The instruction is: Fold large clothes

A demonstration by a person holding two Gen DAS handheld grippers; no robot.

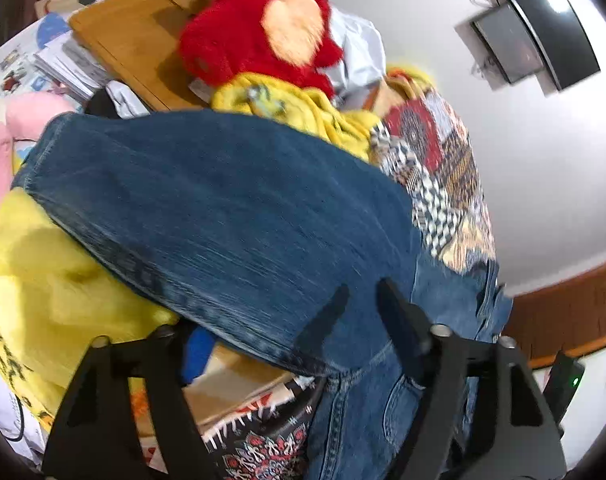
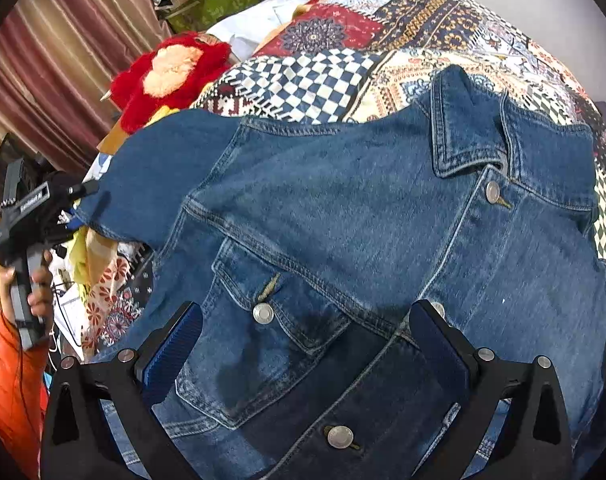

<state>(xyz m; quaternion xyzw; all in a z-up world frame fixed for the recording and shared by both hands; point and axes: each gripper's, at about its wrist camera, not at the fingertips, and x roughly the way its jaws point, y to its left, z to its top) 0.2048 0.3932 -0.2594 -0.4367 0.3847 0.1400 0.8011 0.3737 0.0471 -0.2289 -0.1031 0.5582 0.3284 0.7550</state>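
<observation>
- Denim jacket [image 2: 343, 216] lies front-up on patchwork bedspread [image 2: 383, 60], collar toward far side, 1 sleeve [image 1: 207, 208] swung out over the bed edge.
- Right gripper [image 2: 303, 344] hovers just above jacket's chest, jaws spread wide w/ nothing between them; blue-ribbed pads [image 2: 175, 344] sit either side of flap pocket [image 2: 263, 320] & button placket.
- 4 metal snap buttons visible on jacket; stamped lettering too small to read.
- Left gripper [image 1: 359, 320] clenched on the sleeve cloth, black fingertips [image 1: 327, 316] nearly together w/ denim pinched near shoulder seam; frame motion-blurred.
- In right-wrist view the same left tool shows at far left, held by hand [image 2: 39, 292] in orange sleeve [image 2: 15, 384]; white label on its body, text illegible.
- Red plush toy [image 1: 259, 28] w/ peach patch sits on wooden board [image 1: 143, 44] beyond the sleeve; yellow blanket [image 1: 47, 280] w/ dark printed lettering, unreadable, beneath.
- Striped maroon curtain [image 2: 63, 52] at back left; wall-mounted dark screen [image 1: 543, 28] upper right in left-wrist view.
</observation>
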